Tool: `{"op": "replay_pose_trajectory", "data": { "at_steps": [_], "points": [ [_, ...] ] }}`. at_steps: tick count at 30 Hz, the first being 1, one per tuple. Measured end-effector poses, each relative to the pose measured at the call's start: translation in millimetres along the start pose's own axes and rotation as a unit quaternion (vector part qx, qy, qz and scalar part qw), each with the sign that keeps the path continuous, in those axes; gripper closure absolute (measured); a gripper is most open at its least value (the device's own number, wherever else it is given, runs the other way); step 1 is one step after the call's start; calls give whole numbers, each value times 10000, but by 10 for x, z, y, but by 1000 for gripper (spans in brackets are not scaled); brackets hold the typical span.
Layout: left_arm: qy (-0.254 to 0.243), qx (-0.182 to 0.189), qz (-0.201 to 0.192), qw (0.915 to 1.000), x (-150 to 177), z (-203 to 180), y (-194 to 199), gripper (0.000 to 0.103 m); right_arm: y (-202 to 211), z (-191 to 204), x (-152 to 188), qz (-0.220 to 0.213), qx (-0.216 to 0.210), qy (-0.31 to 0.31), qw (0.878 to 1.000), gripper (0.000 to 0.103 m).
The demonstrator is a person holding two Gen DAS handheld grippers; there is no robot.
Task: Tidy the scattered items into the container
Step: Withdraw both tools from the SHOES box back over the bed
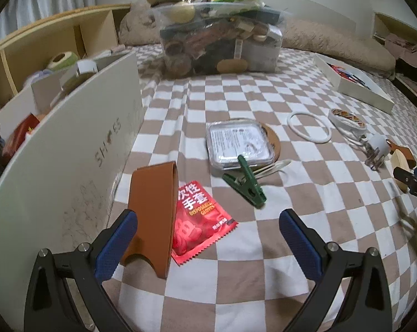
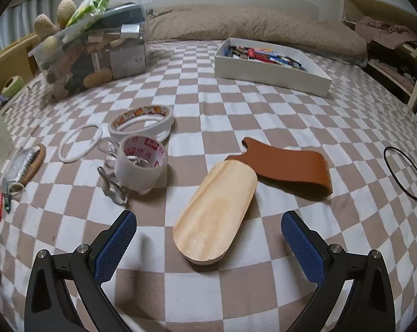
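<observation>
Checkered brown-and-white bedspread (image 2: 236, 102) underfoot everywhere, with a long fuzzy tan bolster (image 2: 252, 25) along the far edge and wooden shelving at the left. Left gripper (image 1: 208, 238) spread wide, holding nothing, low over a folded brown leather sleeve (image 1: 153, 215) standing just beside a red disposable-gloves packet (image 1: 200, 221). Tall white shoe box (image 1: 70, 171) close on the left, already part filled. Farther off: green clip (image 1: 247, 185), foil-lidded tray (image 1: 240, 145), white ring (image 1: 309, 126). Right gripper (image 2: 208, 238) equally wide and empty, over an oval wooden tray (image 2: 216, 215) touching another brown leather piece (image 2: 294, 166). Two tape rolls (image 2: 140, 166) left, shallow white box (image 2: 272, 69) beyond, overfilled clear bin (image 2: 92, 52) far left.
</observation>
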State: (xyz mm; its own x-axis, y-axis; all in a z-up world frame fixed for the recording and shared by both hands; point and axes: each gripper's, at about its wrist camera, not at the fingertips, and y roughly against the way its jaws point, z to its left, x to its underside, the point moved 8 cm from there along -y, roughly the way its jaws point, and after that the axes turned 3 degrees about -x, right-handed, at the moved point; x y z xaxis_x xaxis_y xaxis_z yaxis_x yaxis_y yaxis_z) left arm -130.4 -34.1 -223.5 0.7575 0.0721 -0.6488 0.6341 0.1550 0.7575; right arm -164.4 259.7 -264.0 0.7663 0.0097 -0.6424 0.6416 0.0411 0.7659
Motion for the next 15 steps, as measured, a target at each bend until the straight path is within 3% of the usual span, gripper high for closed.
{"op": "replay_pose_trajectory", "data": {
  "at_steps": [7, 15],
  "points": [
    [131, 26, 138, 9998, 10, 17, -114, 0, -161, -83, 109, 346, -68, -237, 9991, 0],
    [211, 25, 270, 9994, 56, 29, -231, 0, -171, -75, 149, 398, -51, -210, 9990, 0]
  ]
}}
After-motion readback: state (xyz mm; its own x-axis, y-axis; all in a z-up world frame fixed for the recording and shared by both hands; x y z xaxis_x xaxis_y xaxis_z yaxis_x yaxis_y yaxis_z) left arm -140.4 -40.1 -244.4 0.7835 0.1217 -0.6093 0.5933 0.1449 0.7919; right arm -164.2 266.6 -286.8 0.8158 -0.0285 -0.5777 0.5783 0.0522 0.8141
